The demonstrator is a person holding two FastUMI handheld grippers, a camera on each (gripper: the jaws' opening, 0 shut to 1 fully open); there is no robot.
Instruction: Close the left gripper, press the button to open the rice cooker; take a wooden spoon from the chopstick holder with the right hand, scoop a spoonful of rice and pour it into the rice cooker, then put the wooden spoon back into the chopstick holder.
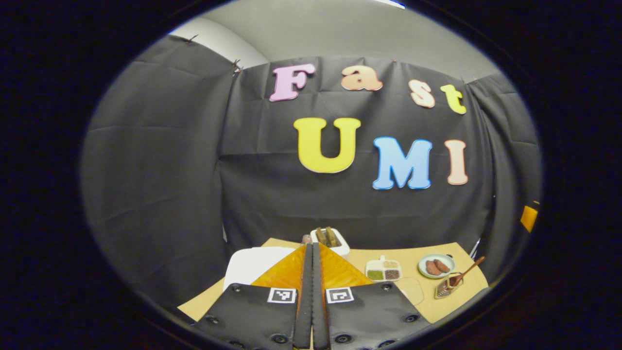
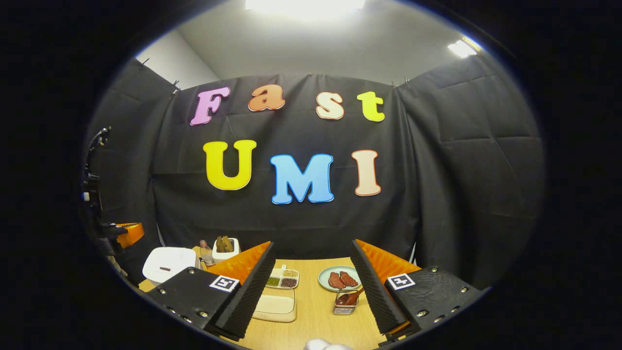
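The white rice cooker (image 1: 252, 265) stands with its lid down at the table's left, just left of my left gripper (image 1: 312, 249), whose fingers are pressed together with nothing between them. From the right gripper view the rice cooker (image 2: 167, 262) is at the far left. My right gripper (image 2: 312, 244) is open and holds nothing, above the table's middle. Below it a wire chopstick holder (image 2: 346, 304) holds the wooden spoon (image 2: 354, 295). The chopstick holder (image 1: 447, 288) and the spoon (image 1: 469, 270) also appear in the left gripper view, at the right. A shallow dish of rice (image 2: 274, 306) lies near the left finger.
On the wooden table (image 2: 316, 316) are a divided tray of grains (image 2: 282, 278), a plate with reddish pieces (image 2: 340, 278), a small bottle (image 2: 206, 253) and a white box holding brown items (image 2: 226, 245). Black cloth walls close the back and both sides.
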